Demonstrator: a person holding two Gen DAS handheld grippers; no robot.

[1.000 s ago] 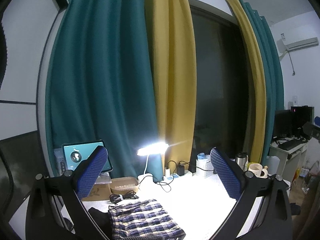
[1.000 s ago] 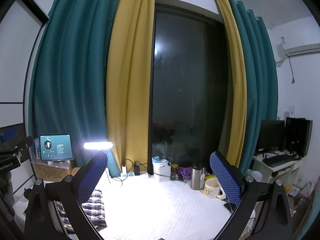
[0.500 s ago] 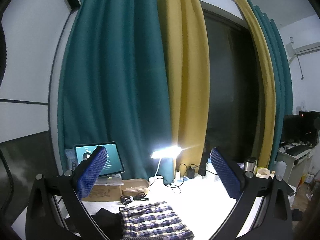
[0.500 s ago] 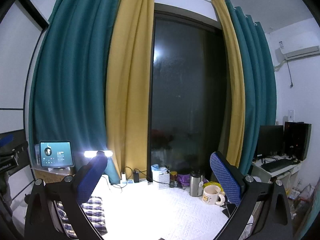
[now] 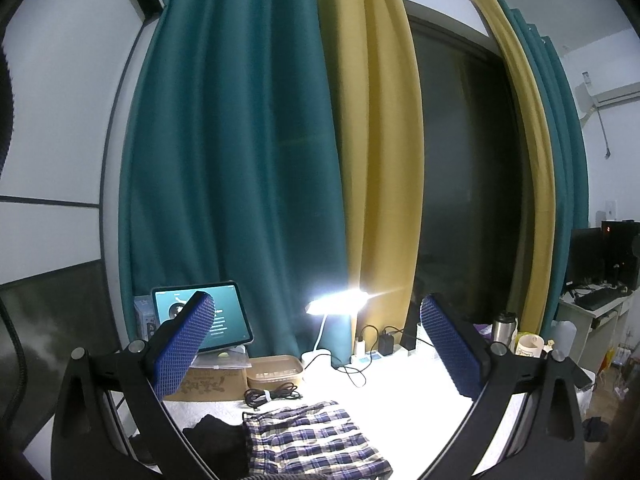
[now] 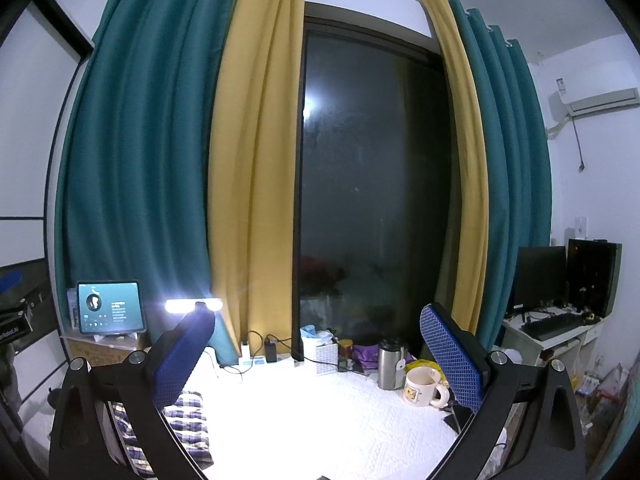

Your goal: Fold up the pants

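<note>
- Teal and mustard-yellow curtains [image 6: 192,168] hang at the far side, flanking a dark window [image 6: 372,184]; same curtains fill the left wrist view.
- White textured table cover [image 6: 320,420] spreads across the near ground, brightly lit in the middle.
- Blue-and-white plaid pants [image 5: 312,440] lie folded flat on the cover, near-centre in the left wrist view; in the right wrist view they sit at the near left, partly behind the left finger of that gripper.
- Black cloth [image 5: 216,436] lies just left of the pants, touching their edge.
- Left gripper [image 5: 318,344]: blue-padded fingers spread wide apart, nothing between them, held above the table with the pants below.
- Right gripper [image 6: 318,350]: blue-padded fingers also wide apart, holding nothing, above the bare lit cover, well right of the pants.
- Black monitor and keyboard on a white desk [image 6: 552,320] at the far right.
- Teal-screen tablet [image 5: 200,320] stands upright on a cardboard box [image 5: 212,384] at the far left.
- Lit white desk lamp [image 5: 336,304] glows far-centre, right of the tablet.
- Tan shallow tray [image 5: 276,370] sits beside the box, coiled black cable [image 5: 272,394] in front of it.
- Steel travel flask [image 6: 390,364] and cream cartoon mug [image 6: 422,386] stand side by side, right of centre.
- White power strip with black chargers [image 6: 264,354] at the far edge under the window.
</note>
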